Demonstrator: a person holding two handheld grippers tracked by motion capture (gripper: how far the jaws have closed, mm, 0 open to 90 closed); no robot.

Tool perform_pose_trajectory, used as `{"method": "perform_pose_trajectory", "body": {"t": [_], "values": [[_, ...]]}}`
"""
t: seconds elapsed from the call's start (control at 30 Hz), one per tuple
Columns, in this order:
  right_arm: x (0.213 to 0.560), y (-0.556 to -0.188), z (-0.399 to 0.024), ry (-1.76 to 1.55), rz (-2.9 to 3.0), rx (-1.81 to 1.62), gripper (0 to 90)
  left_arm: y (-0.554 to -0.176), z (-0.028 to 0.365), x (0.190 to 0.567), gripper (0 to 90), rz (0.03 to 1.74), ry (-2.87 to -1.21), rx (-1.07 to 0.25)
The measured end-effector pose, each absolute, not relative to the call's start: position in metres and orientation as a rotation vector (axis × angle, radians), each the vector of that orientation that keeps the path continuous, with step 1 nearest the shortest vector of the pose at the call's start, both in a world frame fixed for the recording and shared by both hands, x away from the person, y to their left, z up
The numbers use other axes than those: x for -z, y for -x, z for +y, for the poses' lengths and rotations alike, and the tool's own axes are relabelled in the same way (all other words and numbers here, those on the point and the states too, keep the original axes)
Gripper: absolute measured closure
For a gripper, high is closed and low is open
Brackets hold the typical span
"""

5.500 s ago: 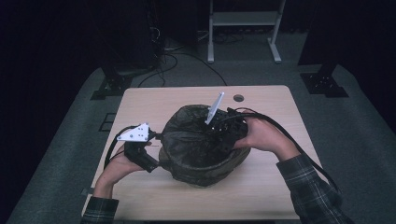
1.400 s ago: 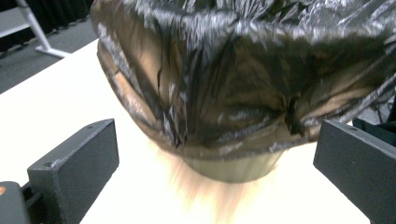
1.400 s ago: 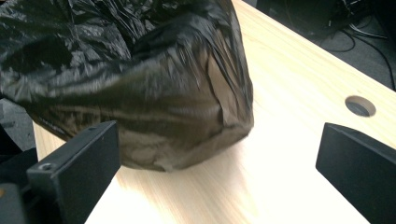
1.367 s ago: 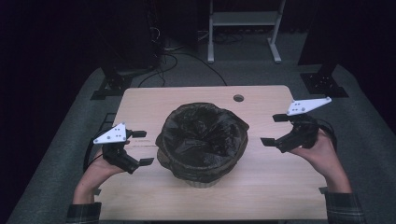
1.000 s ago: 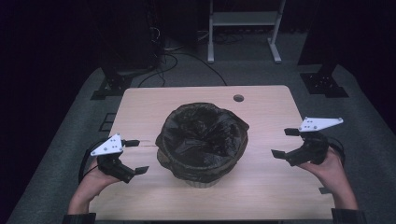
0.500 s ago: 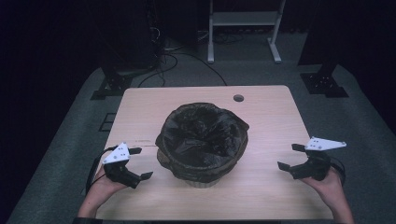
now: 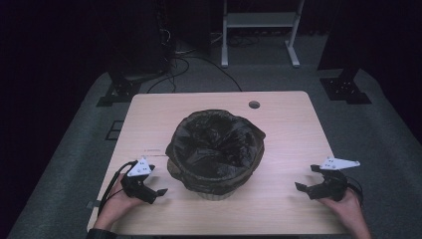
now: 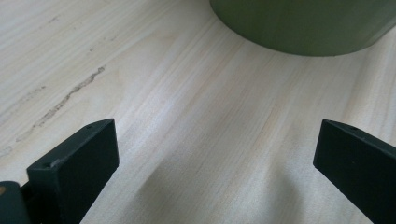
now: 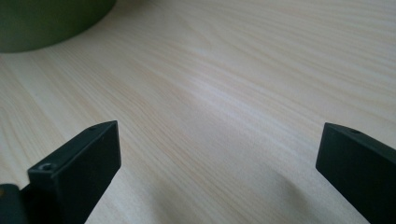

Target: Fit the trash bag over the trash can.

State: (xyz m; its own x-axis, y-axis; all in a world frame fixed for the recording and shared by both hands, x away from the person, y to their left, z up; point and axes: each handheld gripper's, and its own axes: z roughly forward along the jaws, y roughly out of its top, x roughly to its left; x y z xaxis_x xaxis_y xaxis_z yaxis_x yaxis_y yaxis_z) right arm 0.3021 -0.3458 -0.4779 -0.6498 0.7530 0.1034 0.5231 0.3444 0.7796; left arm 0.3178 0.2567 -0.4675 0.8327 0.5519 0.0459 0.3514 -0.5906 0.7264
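A pale wooden table is standing on grey carpet, its grain running in fine streaks across the top. A round green bin lined with a crinkled black bag is sitting at its middle. A small round hole is showing near the far edge, and a thin dark scuff is marking the wood left of the bin.
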Motion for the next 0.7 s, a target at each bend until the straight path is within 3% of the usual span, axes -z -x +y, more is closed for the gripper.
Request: {"method": "perform_pose_trajectory", "body": {"t": [0.23,0.7], "values": [[0.488,-0.302,-0.340,-1.143,2.395,-1.066,0.0,-0.317,0.252,0.478,0.0,0.657,-2.313,-0.338],[0.489,-0.301,-0.336,-1.109,2.397,-1.006,0.0,-0.315,0.250,0.483,0.0,0.658,-2.273,-0.292]]}}
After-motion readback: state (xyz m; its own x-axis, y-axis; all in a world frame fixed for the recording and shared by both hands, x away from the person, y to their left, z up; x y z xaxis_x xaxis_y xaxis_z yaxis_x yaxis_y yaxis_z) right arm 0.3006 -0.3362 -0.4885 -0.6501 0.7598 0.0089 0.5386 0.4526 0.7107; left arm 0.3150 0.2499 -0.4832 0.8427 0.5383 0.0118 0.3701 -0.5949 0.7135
